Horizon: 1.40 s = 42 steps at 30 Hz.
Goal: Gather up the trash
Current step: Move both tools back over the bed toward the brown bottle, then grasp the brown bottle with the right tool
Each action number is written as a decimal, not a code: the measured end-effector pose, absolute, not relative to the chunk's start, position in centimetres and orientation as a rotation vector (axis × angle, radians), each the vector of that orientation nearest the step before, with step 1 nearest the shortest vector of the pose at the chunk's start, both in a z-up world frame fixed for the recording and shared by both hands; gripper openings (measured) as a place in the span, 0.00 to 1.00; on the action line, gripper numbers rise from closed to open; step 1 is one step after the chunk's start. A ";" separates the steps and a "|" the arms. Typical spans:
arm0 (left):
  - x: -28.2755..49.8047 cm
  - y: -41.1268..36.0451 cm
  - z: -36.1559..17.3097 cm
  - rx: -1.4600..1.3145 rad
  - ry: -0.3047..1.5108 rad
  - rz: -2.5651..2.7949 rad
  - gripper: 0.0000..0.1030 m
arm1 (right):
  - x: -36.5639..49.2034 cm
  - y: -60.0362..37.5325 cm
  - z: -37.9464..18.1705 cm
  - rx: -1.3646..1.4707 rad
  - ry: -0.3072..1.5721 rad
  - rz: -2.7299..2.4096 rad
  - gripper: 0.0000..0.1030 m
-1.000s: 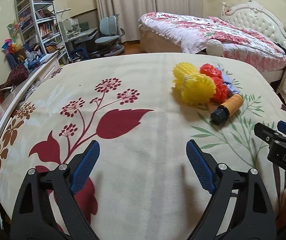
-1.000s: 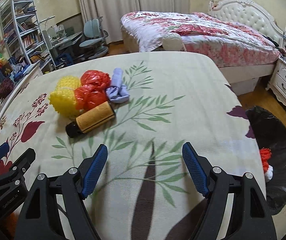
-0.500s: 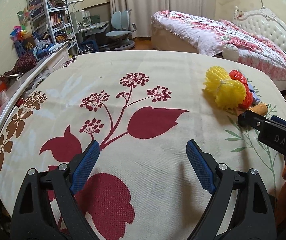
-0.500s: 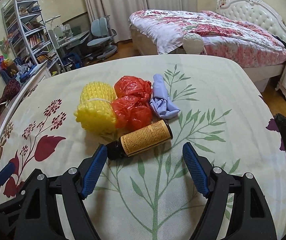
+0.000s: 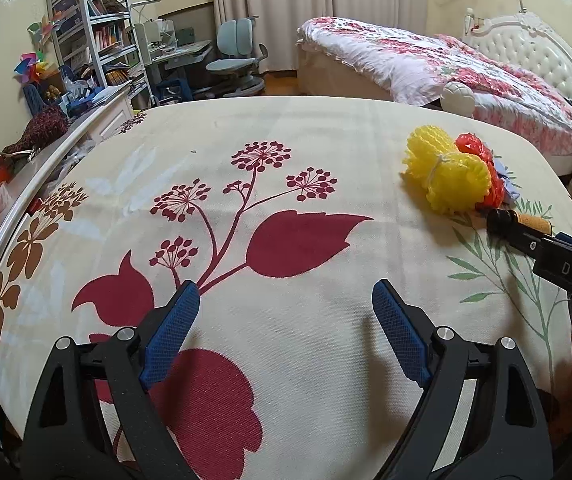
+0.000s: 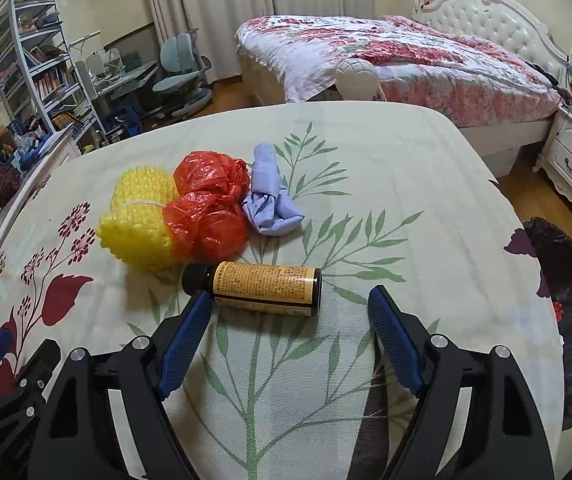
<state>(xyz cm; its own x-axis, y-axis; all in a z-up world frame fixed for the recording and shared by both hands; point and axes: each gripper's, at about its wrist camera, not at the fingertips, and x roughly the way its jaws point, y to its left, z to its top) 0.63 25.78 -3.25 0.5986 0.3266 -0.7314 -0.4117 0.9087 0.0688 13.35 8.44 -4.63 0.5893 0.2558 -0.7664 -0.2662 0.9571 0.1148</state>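
Amber glass with an orange-yellow label: a small bottle (image 6: 257, 288) lies on its side on the cloth-covered surface (image 6: 406, 184), black cap toward nine o'clock, just ahead of the right hand-held gripper (image 6: 289, 332). Its jaws have just been opening and stand wide with nothing clamped; the bottle sits at their twelve o'clock, the left pad close beside the cap, whether touching I cannot tell.

Behind the bottle, at eleven o'clock, lies a red plastic bag (image 6: 205, 212) bunched against a yellow foam net (image 6: 137, 224), with a crumpled pale-blue wrapper (image 6: 269, 200) at twelve o'clock. A black bin bag (image 6: 566, 300) hangs off the surface's edge at three o'clock.

The left hand-held gripper (image 5: 286, 332) hovers over bare floral cloth, wide open and empty, with the trash pile away at its two o'clock.

Risks, as I judge them: the bottle is round and can roll on the cloth if one pad nudges it first. A grip landing near the cap may let the heavier body swing down and slip. Glass dropped short of the bag could break on the floor.

Label print is dense and too small to read. On the right hand-held gripper's body, seen from the left wrist, the letters "DAS" show.
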 end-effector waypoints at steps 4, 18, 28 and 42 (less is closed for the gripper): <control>0.6 25.8 -3.3 -0.110 0.825 0.429 0.83 | 13.4 9.2 -4.4 -0.011 0.889 0.319 0.76; 0.9 25.5 -3.2 -0.101 0.820 0.421 0.83 | 14.1 9.7 -4.7 -0.036 0.895 0.317 0.71; 3.2 22.7 -3.0 -0.094 0.810 0.349 0.83 | 14.7 4.4 -4.7 -0.024 0.888 0.235 0.71; 8.1 19.6 -3.1 -0.111 0.806 0.274 0.83 | 16.1 0.9 -5.2 -0.035 0.895 0.206 0.71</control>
